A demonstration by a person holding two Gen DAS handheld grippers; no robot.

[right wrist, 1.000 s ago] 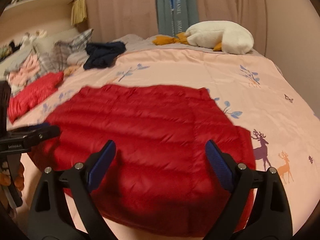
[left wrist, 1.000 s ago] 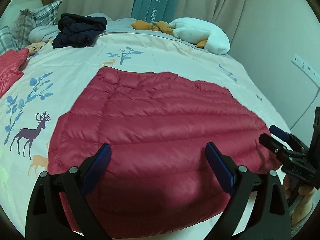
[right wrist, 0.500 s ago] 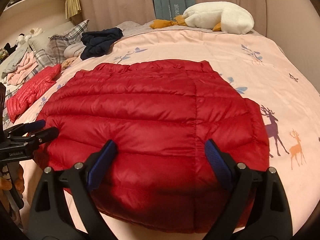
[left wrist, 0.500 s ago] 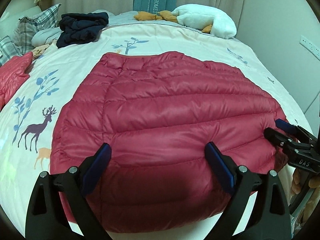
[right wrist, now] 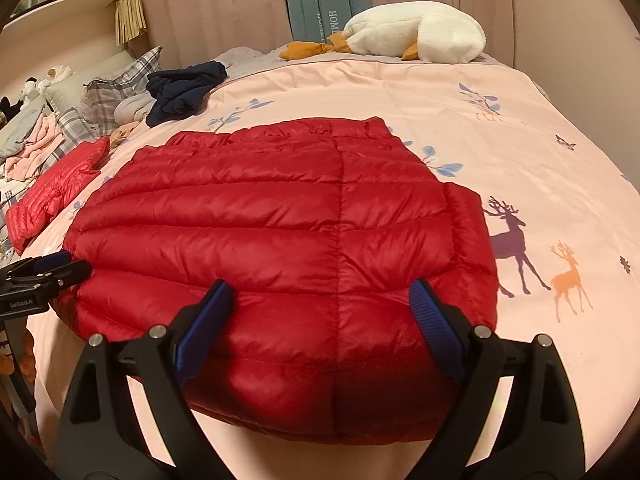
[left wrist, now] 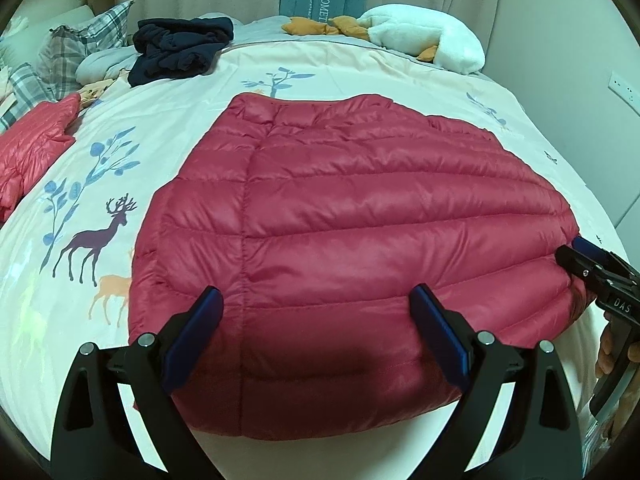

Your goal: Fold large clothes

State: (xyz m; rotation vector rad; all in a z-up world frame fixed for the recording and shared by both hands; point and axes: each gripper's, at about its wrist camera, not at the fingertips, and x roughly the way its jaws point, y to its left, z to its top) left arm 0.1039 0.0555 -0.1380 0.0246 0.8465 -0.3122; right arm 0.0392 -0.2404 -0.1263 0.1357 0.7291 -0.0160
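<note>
A red quilted down jacket (left wrist: 352, 220) lies flat on the bed, folded into a broad rounded block; it also shows in the right wrist view (right wrist: 280, 232). My left gripper (left wrist: 316, 324) is open and empty, its blue pads over the jacket's near edge. My right gripper (right wrist: 320, 316) is open and empty over the same near edge. Each gripper appears at the other view's side, the right one (left wrist: 592, 268) by the jacket's right edge, the left one (right wrist: 44, 272) by its left edge.
The bedcover (left wrist: 120, 120) has deer and leaf prints. A second red jacket (left wrist: 32, 148) lies at the left. A dark navy garment (left wrist: 180, 48), plaid pillows (left wrist: 76, 48) and a white plush toy (left wrist: 424, 40) lie at the far end. A wall stands at the right.
Both grippers have come closer over the jacket's near edge, and the jacket fills more of each view. The jaws stay open.
</note>
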